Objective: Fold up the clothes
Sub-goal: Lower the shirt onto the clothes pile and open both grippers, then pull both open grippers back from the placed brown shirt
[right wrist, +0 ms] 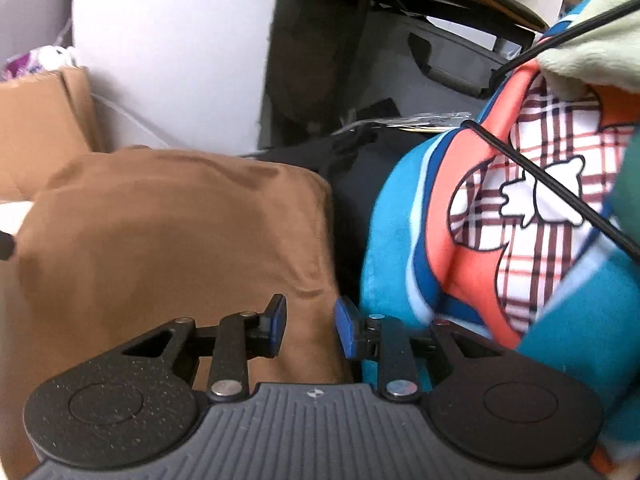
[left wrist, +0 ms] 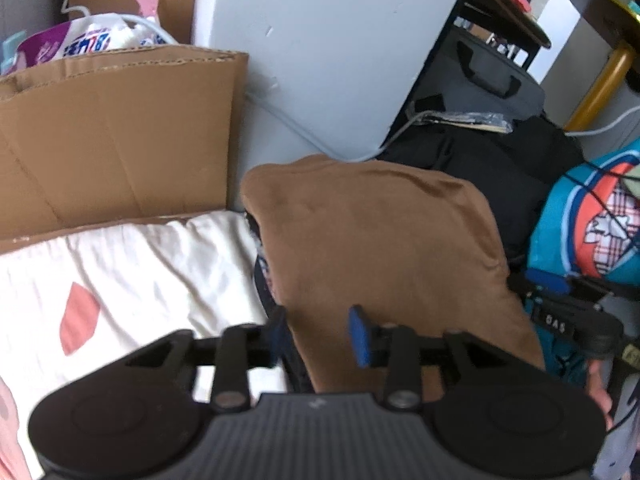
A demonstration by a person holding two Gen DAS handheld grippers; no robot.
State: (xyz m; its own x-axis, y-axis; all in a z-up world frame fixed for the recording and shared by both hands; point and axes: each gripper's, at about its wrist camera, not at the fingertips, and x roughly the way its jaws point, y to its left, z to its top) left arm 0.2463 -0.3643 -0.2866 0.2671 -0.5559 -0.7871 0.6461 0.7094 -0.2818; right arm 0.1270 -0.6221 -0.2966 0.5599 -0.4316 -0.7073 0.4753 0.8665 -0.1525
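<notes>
Both jaws stand apart, gripping nothing: my left gripper (left wrist: 318,336) and right gripper (right wrist: 310,326) hover over a folded brown shirt (left wrist: 384,248) between white bedding (left wrist: 132,280) and a blue cushion (right wrist: 500,240).

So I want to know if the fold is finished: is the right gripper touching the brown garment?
Cannot tell. In the right wrist view the right gripper is open over the brown garment's right edge, but neither view shows contact or a gap plainly.

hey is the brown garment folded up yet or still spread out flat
Folded. The brown garment lies as a compact block with rounded far corners, beside the white bedding. Both grippers, left and right, are open over its near edge.
</notes>
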